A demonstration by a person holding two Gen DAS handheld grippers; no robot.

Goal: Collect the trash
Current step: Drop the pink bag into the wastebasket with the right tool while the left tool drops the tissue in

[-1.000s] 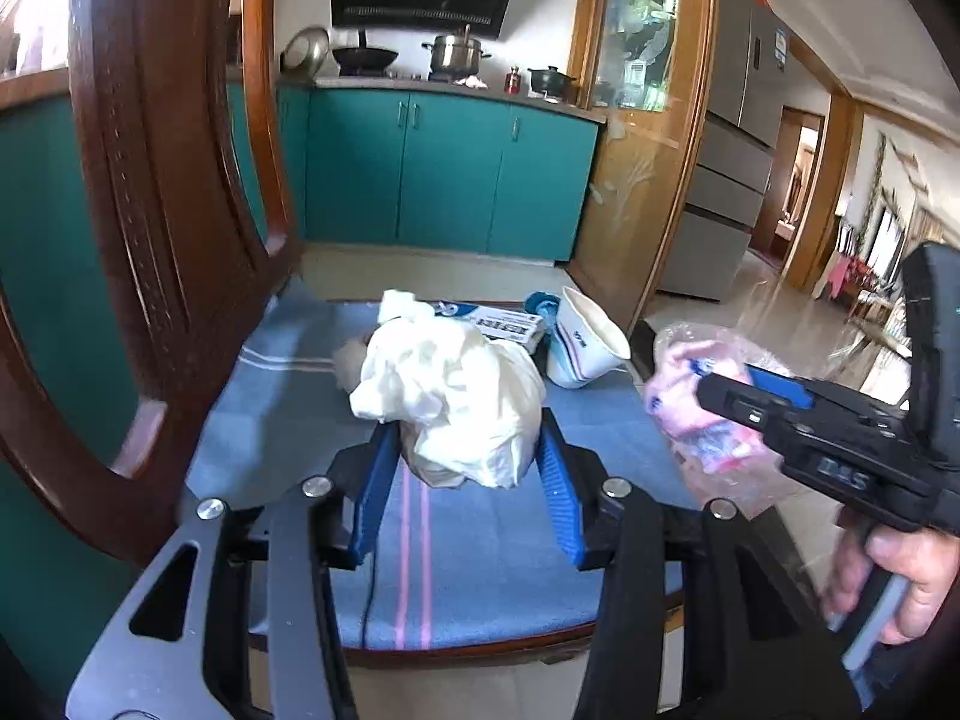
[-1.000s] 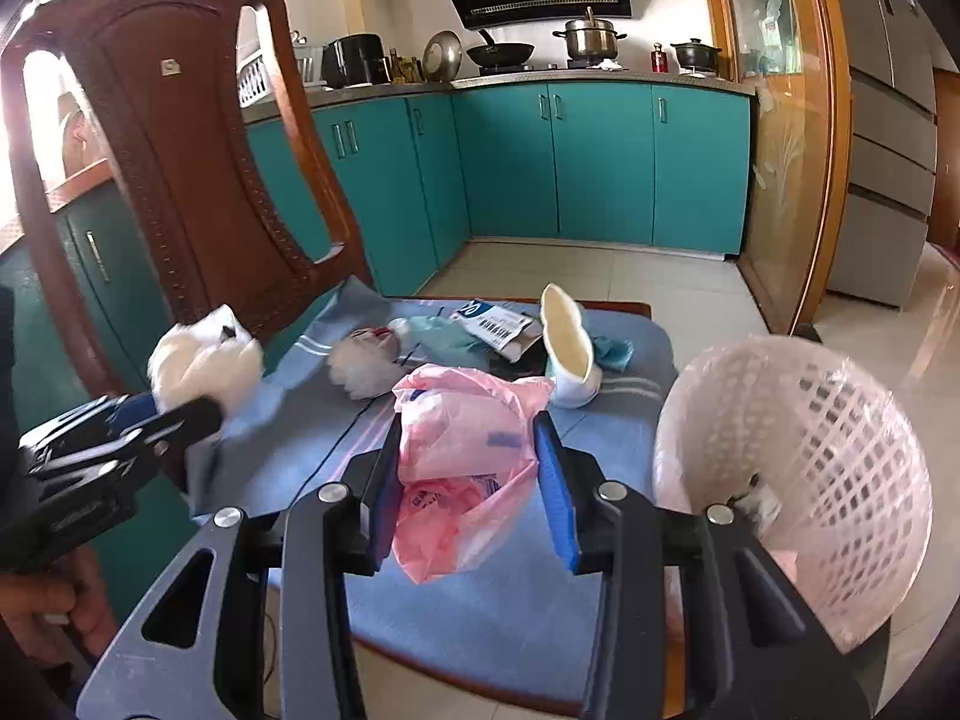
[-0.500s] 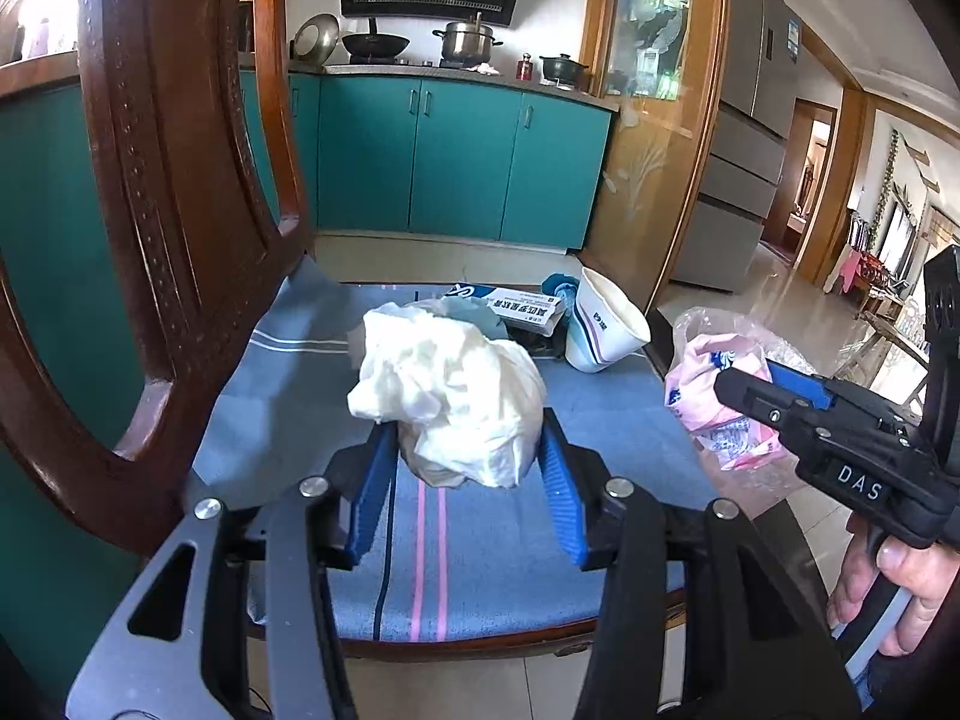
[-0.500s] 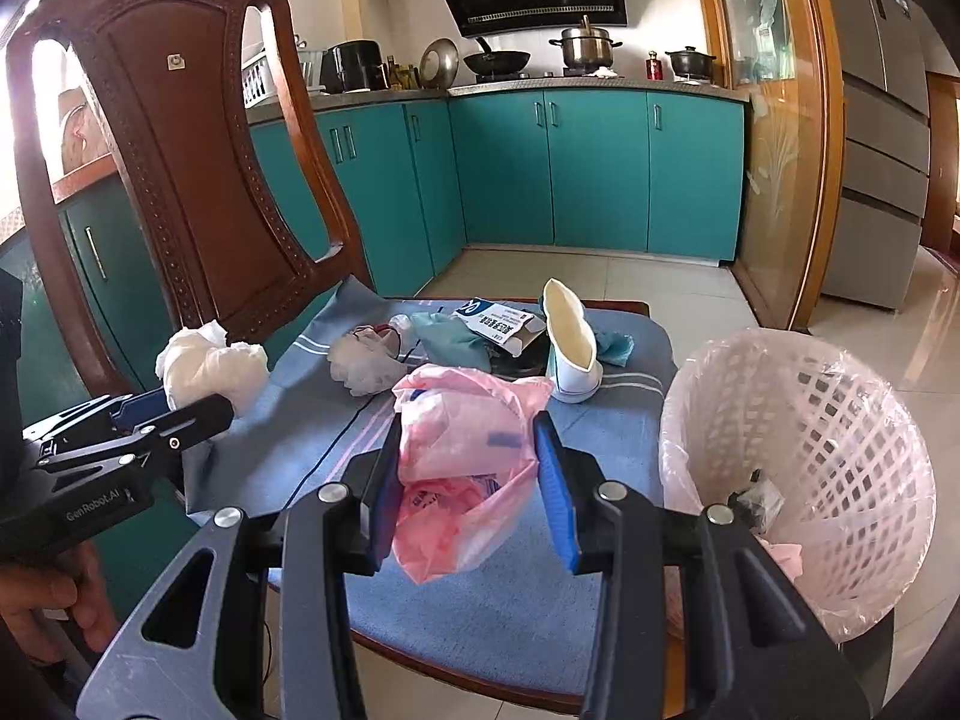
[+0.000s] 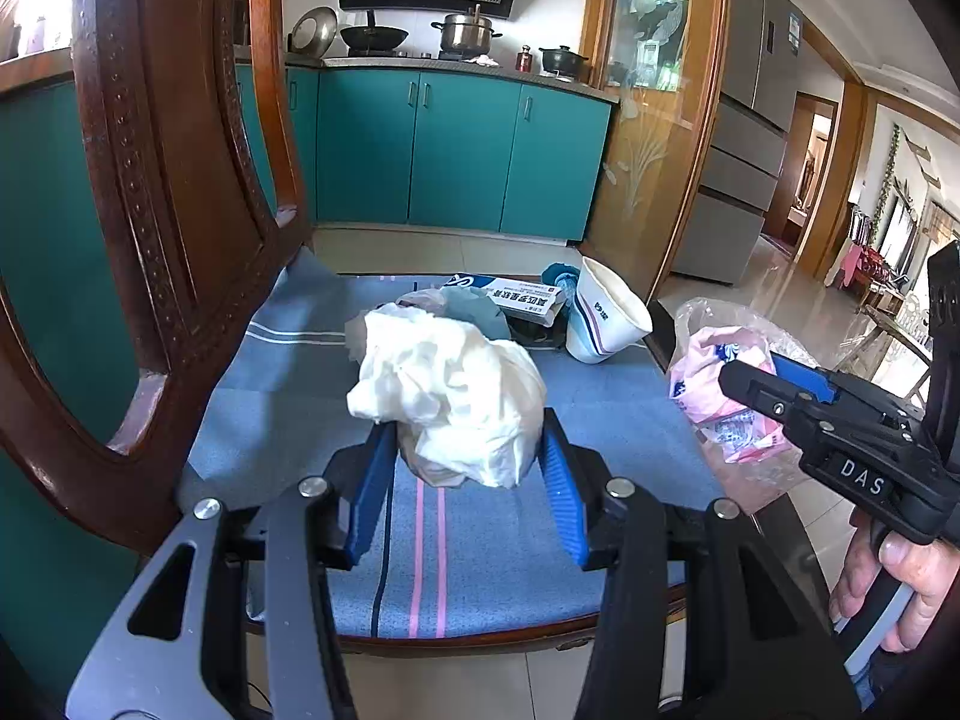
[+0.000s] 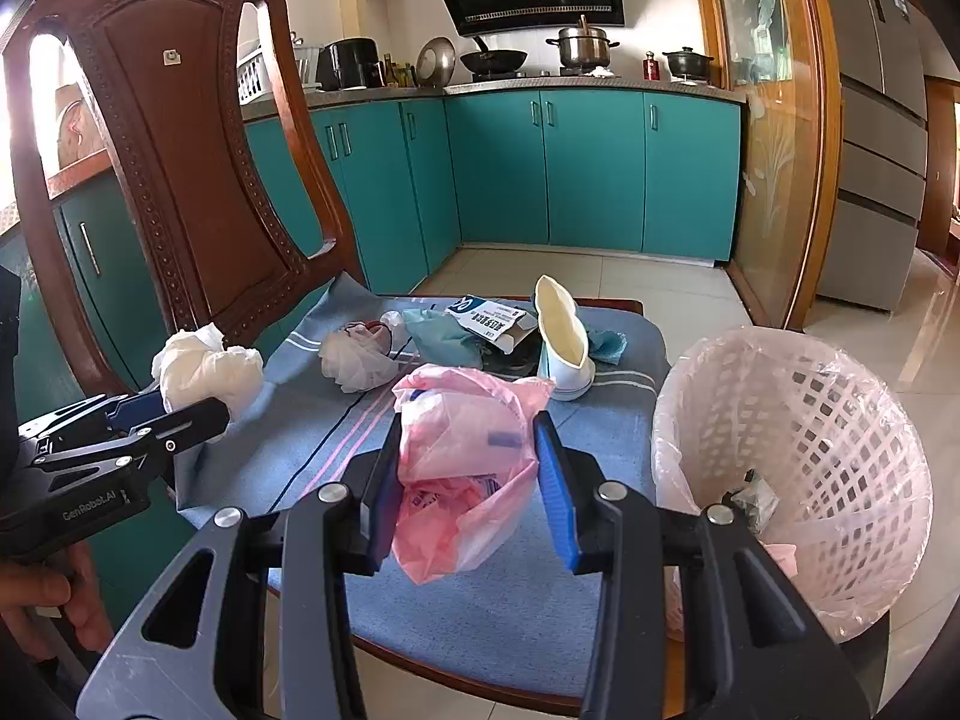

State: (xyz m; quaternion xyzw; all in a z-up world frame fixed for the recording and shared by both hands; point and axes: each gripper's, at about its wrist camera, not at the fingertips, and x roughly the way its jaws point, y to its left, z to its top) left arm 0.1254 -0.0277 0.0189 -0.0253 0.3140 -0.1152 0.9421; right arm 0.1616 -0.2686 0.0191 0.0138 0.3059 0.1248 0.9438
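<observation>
Both pieces of trash are held clear of the chair seat (image 6: 312, 438), so the carry-to-bin step is judged in hand. The left hand-held gripper (image 5: 462, 456) is clamped on a crumpled white tissue wad (image 5: 447, 396), held above the blue striped cushion. The right hand-held gripper (image 6: 465, 468) is clamped on a pink plastic bag (image 6: 462, 456), held over the seat's front edge. The lined lattice waste basket (image 6: 840, 432) is seen just beside the seat, to the right of the pink bag; a dark scrap already lies inside.

Left on the seat: a mesh wad (image 6: 354, 360), a teal cloth (image 6: 438, 336), a printed carton (image 6: 486, 315), a tipped paper cup (image 6: 561, 336).

Next move is judged to call for each load to be swung over the basket mouth and released there.
</observation>
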